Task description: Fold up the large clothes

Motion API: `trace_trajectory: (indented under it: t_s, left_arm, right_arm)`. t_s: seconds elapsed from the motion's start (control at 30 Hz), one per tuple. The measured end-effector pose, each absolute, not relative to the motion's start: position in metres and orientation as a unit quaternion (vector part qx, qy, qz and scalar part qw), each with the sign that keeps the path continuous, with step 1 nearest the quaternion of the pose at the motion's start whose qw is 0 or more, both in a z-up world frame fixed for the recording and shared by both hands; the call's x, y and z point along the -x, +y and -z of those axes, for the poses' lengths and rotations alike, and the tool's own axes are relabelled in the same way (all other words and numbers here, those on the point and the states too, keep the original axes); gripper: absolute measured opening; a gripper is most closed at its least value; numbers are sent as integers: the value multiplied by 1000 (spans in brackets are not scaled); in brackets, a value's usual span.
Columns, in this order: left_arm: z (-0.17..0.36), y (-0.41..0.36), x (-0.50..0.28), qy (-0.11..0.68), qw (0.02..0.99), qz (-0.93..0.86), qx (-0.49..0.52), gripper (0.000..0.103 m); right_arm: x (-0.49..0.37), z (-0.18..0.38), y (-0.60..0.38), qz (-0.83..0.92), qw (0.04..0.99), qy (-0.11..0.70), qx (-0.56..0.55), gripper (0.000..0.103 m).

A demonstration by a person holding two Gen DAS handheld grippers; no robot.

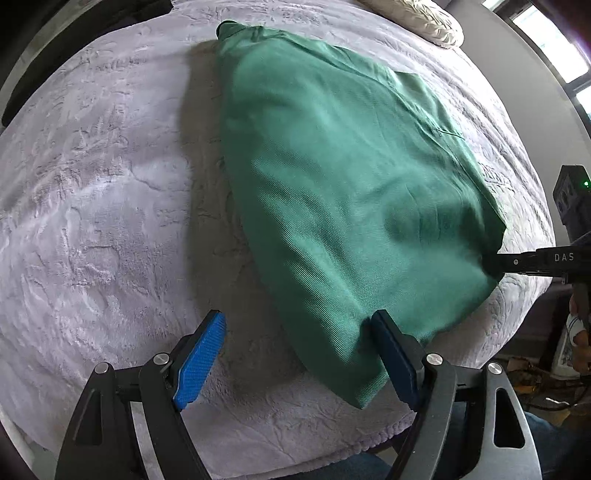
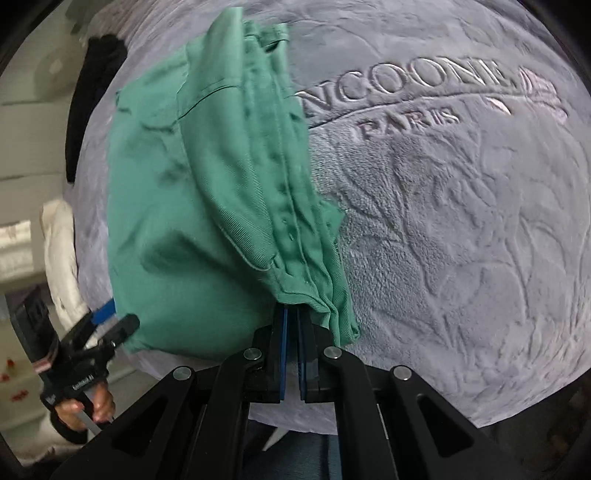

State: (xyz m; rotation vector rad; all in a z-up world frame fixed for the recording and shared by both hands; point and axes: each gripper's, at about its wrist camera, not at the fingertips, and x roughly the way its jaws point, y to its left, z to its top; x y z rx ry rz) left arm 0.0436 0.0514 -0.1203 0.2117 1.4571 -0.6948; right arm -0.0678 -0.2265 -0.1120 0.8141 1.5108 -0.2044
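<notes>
The bed is covered with a pale grey plush blanket [image 1: 92, 229]. Its pile is soft and fluffy, and a leaf pattern is pressed into it. In the right wrist view the pressed letters "PARIS" [image 2: 412, 123] show on it, under a longer word that the cloth partly covers.

On this blanket lies the green garment [image 1: 332, 177]. It is made of a woven cloth with fine ribs, matte, and of sea-green colour. In the left wrist view it looks like a long wedge: narrow at the far end, wide at the near end, with some soft dents in the middle. In the right wrist view one long edge is gathered into several thick pleats with a stitched seam running along them.

The left gripper [image 1: 299, 354] stands released, with the jaws wide apart. Its left pad is bright blue with a small grid texture and hangs over the blanket; the right finger is at the near hem of the garment, and nothing is pressed between them.

The right gripper [image 2: 291, 317] is clenched on the bunched corner of the garment, which rises from between its blue pads.

At the far edge of the bed lies a cream quilted pillow [image 1: 424, 18].
</notes>
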Motion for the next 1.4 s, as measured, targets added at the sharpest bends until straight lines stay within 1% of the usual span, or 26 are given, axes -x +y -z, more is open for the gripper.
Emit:
trace_trajectory:
  t_s: [0.2,0.37,0.63,0.93,1.07,1.13,1.4]
  left_arm:
    - [118,48,-45,659,684,299,-99,82]
    - [114,46,-50,664,682,286,-109,82]
    - [105,46,-61,662,690,265,-124,82]
    - [101,44,-68,654,701,243,-145,82]
    - [93,41,-71,642,716,230,-151,82]
    - [92,39,-75,645,716,224,-146,103]
    - [80,38,-85,645,726,201,-125,103]
  right_arm:
    - [65,108,-219,97,650,677,-332,5]
    - [71,106,-221,105,646,681,-327,5]
    - [55,108,-215,110,639,687,-329,5]
    - [56,90,-218,126,650,678,-319,5]
    - [54,71,-220,139,666,663,-313,5]
    - [51,62,-222,143,677,655,-306,6]
    - [15,55,-211,133,691,653,-283,6]
